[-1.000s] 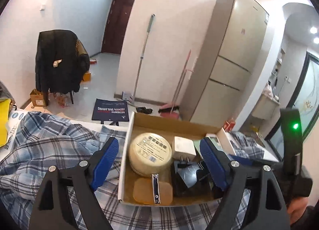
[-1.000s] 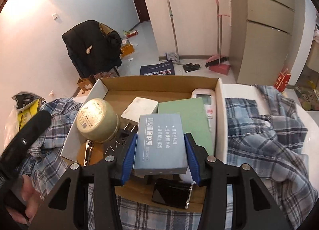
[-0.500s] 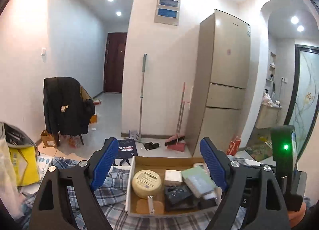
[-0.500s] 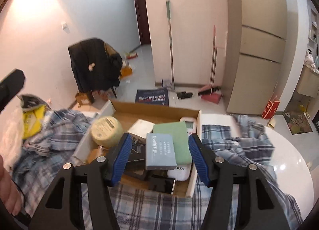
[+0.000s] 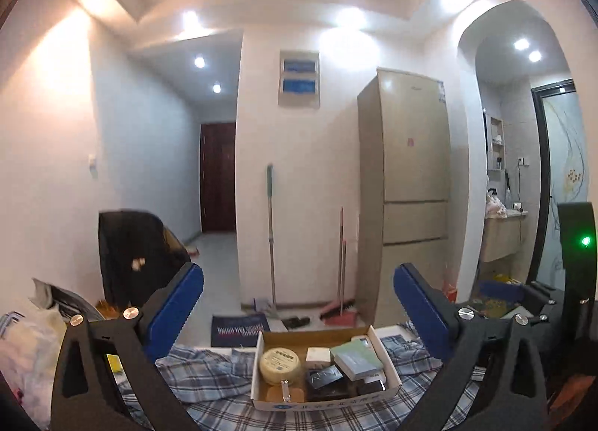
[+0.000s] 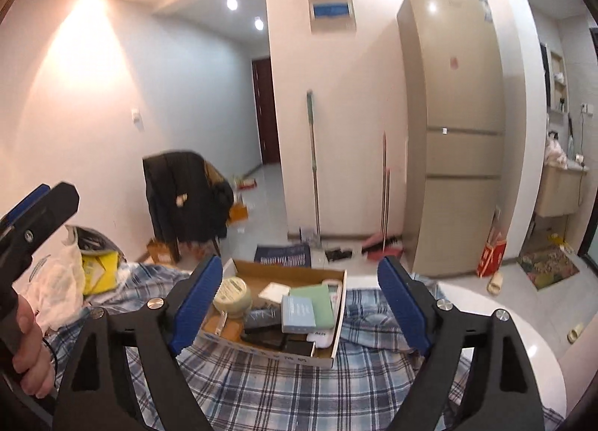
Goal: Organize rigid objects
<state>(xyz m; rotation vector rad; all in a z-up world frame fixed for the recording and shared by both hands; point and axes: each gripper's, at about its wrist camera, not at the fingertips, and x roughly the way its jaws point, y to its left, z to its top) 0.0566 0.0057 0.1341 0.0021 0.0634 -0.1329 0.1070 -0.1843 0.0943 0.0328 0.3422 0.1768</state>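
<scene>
An open cardboard box [image 5: 325, 404] rests on a plaid cloth. It holds a round yellow tin [image 5: 280, 365], a white adapter [image 5: 318, 355], black items, a green box [image 6: 317, 304], a white remote [image 6: 335, 288] and a blue-grey box [image 6: 298, 313]. The blue-grey box lies on top of the pile. My left gripper [image 5: 297, 274] hangs level, well back from the box, its jaws opening with nothing between them. My right gripper [image 6: 300, 262] tilts slightly down, above and behind the box. Its jaws are also opening and empty.
The plaid cloth [image 6: 261, 386] covers a round white table [image 6: 523, 333]. Plastic bags [image 6: 59, 281] lie at its left. A hand [image 6: 30, 348] holds the other gripper at the left edge. Beyond stand a chair with a black jacket [image 6: 183, 199], a mop, a broom and a fridge [image 6: 459, 132].
The right gripper let go of the blue-grey box, which now lies in the cardboard box. Both grippers pulled back and up from the box, and their jaws spread wider.
</scene>
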